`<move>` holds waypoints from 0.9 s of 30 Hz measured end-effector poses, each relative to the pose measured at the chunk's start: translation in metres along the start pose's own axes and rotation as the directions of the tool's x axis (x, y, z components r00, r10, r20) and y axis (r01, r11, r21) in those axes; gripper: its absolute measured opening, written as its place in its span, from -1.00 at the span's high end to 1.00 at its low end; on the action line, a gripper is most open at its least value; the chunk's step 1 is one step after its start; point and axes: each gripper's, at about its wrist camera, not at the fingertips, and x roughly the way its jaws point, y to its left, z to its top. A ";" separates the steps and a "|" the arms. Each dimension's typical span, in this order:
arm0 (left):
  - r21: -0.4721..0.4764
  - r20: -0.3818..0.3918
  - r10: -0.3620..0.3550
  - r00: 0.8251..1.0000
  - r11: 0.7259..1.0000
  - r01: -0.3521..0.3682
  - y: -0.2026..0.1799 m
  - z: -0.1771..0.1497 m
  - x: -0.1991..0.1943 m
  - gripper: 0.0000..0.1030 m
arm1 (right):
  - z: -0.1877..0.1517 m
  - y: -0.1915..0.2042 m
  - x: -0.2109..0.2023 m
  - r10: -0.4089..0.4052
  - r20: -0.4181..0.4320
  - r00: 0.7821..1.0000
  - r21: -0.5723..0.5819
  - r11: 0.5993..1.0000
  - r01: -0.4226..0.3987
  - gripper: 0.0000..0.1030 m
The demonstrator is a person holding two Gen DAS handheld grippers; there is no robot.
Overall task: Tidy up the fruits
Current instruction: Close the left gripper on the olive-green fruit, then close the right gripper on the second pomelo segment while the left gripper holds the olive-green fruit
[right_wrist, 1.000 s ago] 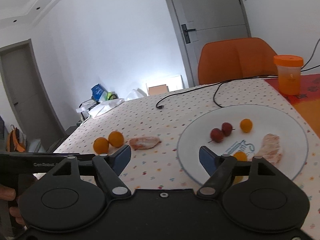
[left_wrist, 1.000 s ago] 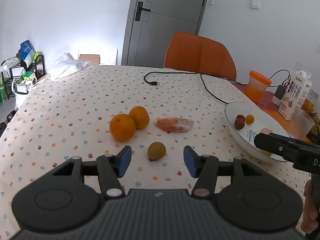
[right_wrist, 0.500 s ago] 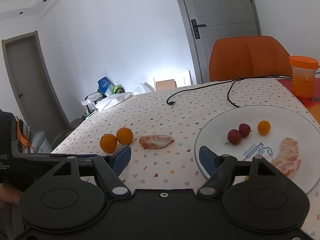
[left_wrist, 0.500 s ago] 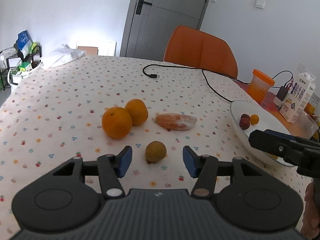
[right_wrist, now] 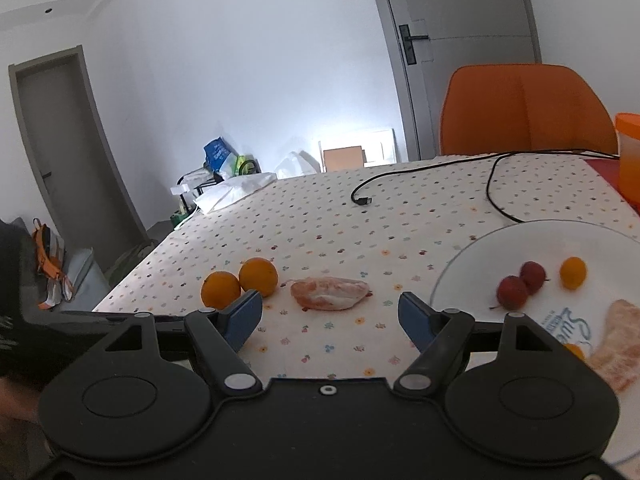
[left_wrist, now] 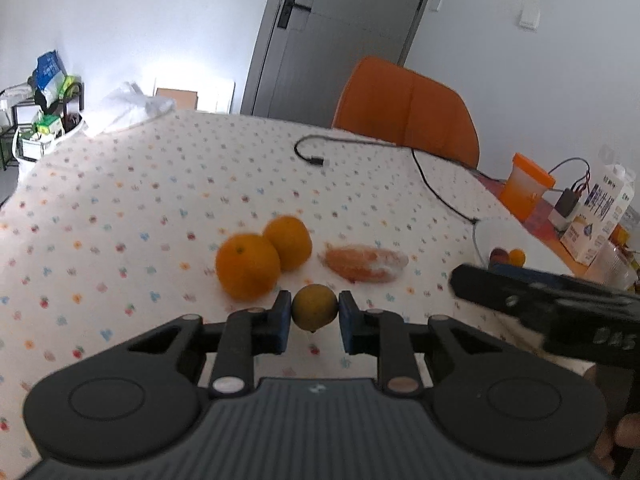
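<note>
A table (left_wrist: 120, 200) covered with a dotted cloth fills both views, and an orange chair (left_wrist: 408, 108) is seen behind it. A white plate (right_wrist: 472, 268) lies at the right, holding two red fruits (right_wrist: 520, 284), a small orange fruit (right_wrist: 573, 273) and a peeled segment (right_wrist: 618, 344). Two oranges (left_wrist: 264, 258) are set touching on the cloth, with a peeled fruit piece (left_wrist: 366, 264) just beside them. A small yellow-green fruit (left_wrist: 314, 307) is pinched between the blue pads of the left gripper (left_wrist: 314, 320), near the oranges. The right gripper (right_wrist: 330, 316) is held spread above the cloth, nothing between its fingers, near the plate's rim
</note>
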 end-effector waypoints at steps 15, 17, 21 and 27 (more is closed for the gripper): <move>-0.034 0.074 0.041 0.996 0.999 -0.039 0.026 0.029 -0.019 0.55 | 0.012 0.012 0.042 -0.011 -0.075 0.997 -0.013 1.000 0.010 -0.46; -0.041 0.079 0.053 0.995 0.998 -0.050 0.032 0.031 -0.020 0.55 | 0.014 0.014 0.047 -0.011 -0.084 0.996 -0.018 1.000 0.010 -0.47; -0.059 0.078 0.067 0.995 0.996 -0.062 0.042 0.031 -0.020 0.55 | 0.016 0.019 0.057 -0.025 -0.102 0.994 -0.039 0.999 0.021 -0.56; -0.082 0.078 0.079 0.994 0.994 -0.073 0.056 0.032 -0.020 0.55 | 0.018 0.027 0.074 -0.059 -0.127 0.990 -0.094 0.994 0.047 -0.70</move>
